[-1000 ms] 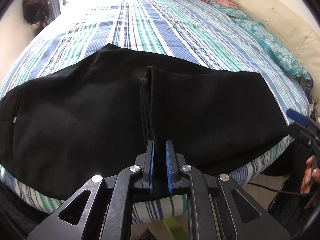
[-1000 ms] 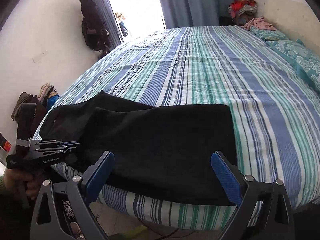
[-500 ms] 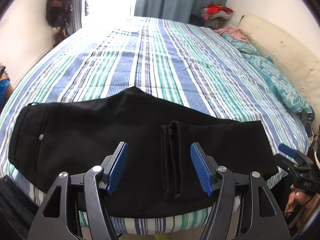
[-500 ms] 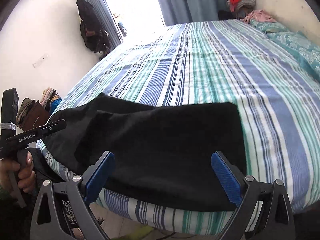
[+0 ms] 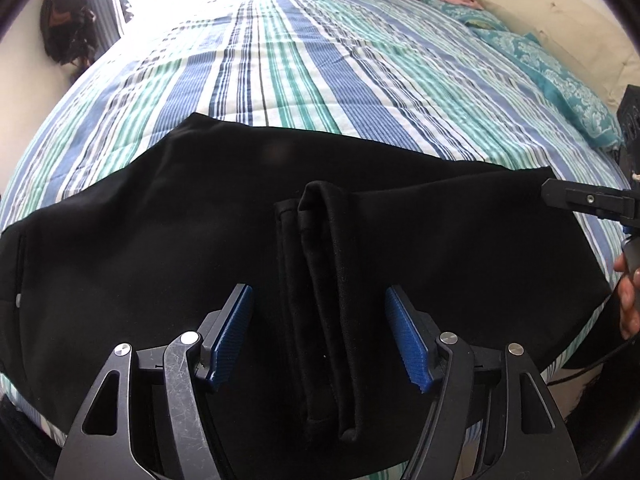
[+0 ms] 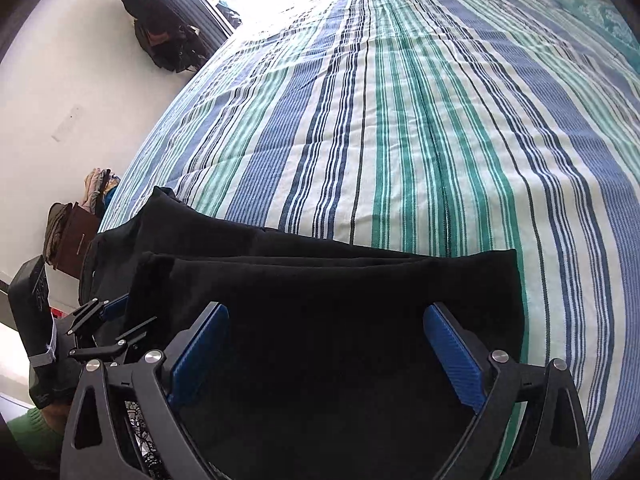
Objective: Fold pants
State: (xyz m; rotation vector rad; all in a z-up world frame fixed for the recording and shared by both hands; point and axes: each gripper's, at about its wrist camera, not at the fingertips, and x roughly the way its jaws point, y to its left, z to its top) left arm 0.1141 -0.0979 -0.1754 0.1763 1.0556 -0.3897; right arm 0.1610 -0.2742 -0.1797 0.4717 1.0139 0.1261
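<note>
Lying across the near edge of the bed (image 5: pixel 360 60), the black pants (image 5: pixel 160 240) are folded lengthwise, with the leg ends doubled back over the middle. Hem edges (image 5: pixel 320 300) form a raised ridge running toward the left camera, stacked in several layers. Waist end sits at the left of the left view, where a small button (image 5: pixel 17 300) shows.

Left gripper (image 5: pixel 318 332): fingers spread wide, blue pads (image 5: pixel 232 336) on either side of the hem ridge, not touching the cloth as far as can be seen. Nothing held.

Right gripper (image 6: pixel 326 356): fingers also spread wide, blue pads (image 6: pixel 452 356) over the folded end of the pants (image 6: pixel 320 300). Nothing held. Contact with cloth: cannot tell.

Right view: the fold edge lies close to the right pad, with striped bedding just beyond. Left gripper (image 6: pixel 108 320) shows at the left edge, over the pants.

Left view: the right gripper (image 5: pixel 580 200) enters from the right edge, beside the fold. The right hand (image 5: pixel 628 300) is partly seen below it.

Surroundings: teal pillow (image 5: pixel 560 80) at far right, dark bag (image 6: pixel 160 36) hanging by the doorway.
</note>
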